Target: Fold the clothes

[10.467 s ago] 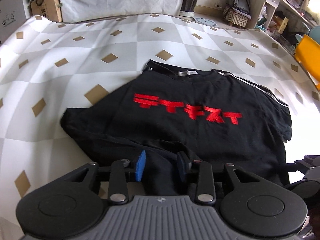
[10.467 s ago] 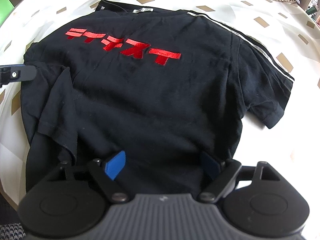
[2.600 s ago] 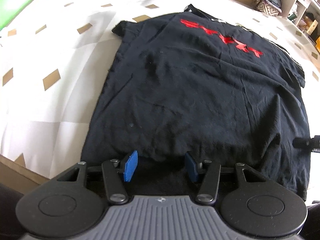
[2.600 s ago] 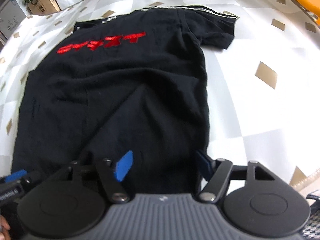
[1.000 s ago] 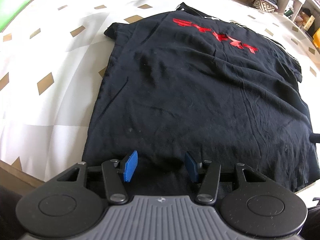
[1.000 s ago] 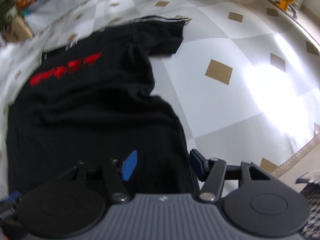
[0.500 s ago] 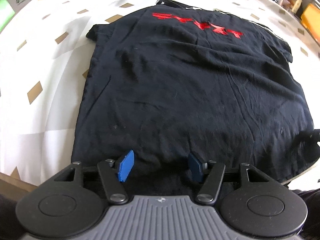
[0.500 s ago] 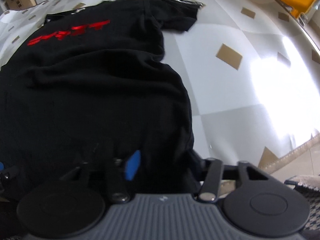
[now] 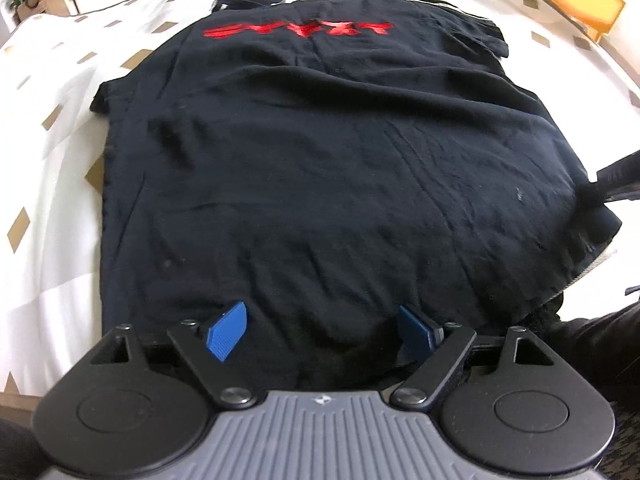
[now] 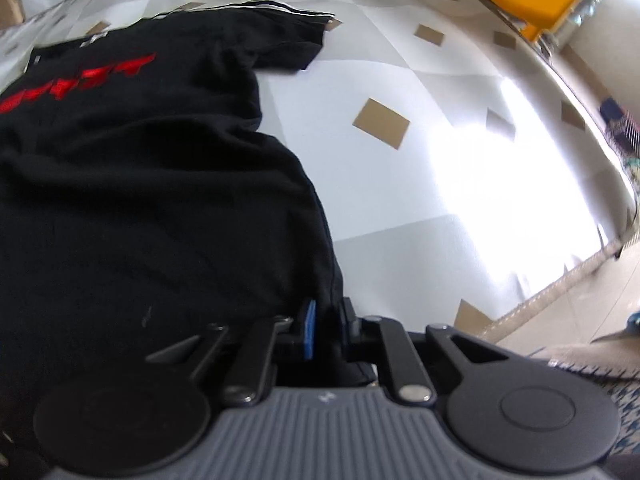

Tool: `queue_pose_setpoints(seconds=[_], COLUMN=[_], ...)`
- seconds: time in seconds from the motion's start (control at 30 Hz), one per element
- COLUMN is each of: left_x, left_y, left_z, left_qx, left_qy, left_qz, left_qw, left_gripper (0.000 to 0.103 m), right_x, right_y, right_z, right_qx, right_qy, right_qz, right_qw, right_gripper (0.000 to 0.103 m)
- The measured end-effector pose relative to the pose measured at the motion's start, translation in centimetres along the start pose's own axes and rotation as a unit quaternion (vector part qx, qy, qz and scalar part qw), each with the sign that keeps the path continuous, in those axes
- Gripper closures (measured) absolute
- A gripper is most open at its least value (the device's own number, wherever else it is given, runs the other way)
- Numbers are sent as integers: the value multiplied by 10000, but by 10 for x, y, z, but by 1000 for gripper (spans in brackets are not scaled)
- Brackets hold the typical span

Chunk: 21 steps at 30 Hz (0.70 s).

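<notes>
Two grippers work the black T-shirt (image 9: 332, 168) spread at the table's (image 10: 420, 184) near edge: the right gripper (image 10: 328, 330) is closing on the hem corner, the left gripper (image 9: 326, 332) is opening over the hem, so it probably must clamp next, before any folding.

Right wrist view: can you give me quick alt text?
The right gripper is closing its blue-padded fingers on the near right corner of a black T-shirt with red lettering. The shirt lies on a white tablecloth with tan diamonds.
</notes>
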State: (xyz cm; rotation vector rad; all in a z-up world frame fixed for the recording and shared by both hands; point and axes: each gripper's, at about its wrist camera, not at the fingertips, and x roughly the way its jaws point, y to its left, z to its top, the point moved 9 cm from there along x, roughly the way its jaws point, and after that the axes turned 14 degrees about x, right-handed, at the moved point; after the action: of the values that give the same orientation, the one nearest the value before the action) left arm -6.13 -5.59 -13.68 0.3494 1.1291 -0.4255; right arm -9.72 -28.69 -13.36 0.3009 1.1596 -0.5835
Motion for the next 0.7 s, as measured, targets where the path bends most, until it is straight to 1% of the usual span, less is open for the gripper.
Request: queue_pose_setpoints(seconds=[0.07, 0.1, 0.13, 0.2, 0.27, 0.37, 0.53, 0.7], left_x=[-2, -2, -3, -7, -8, -9, -8, -3], left_y=[5, 9, 13, 21, 27, 37, 49, 55], left_z=[0, 1, 2, 3, 5, 7, 8, 7], left_qx=[-144, -271, -397, -561, -630, -748, -957, -1043], left_qy=[-45, -91, -138, -248, -314, -367, -388, -318], left_qz=[-53, -79, -104, -46, 106, 303, 393, 471], left_qw=[9999, 9996, 9991, 9981, 9975, 9961, 9939, 9929], left_gripper=[22, 22, 22, 22, 22, 22, 22, 22], right_x=[-3, -5, -9, -16, -22, -28, -32, -30], right_y=[-3, -4, -4, -4, -4, 1, 31, 64], right_z=[2, 4, 6, 11, 13, 16, 16, 3], right_qx=[187, 277, 324, 415, 450, 422, -68, -428], right_qy=[-43, -95, -191, -382, -548, -638, -712, -419], right_qz=[109, 163, 214, 315, 318, 491, 849, 1328], right_qw=[9998, 9994, 9991, 9979, 9970, 9959, 9938, 9893], right_gripper=[89, 83, 79, 66, 63, 57, 54, 52])
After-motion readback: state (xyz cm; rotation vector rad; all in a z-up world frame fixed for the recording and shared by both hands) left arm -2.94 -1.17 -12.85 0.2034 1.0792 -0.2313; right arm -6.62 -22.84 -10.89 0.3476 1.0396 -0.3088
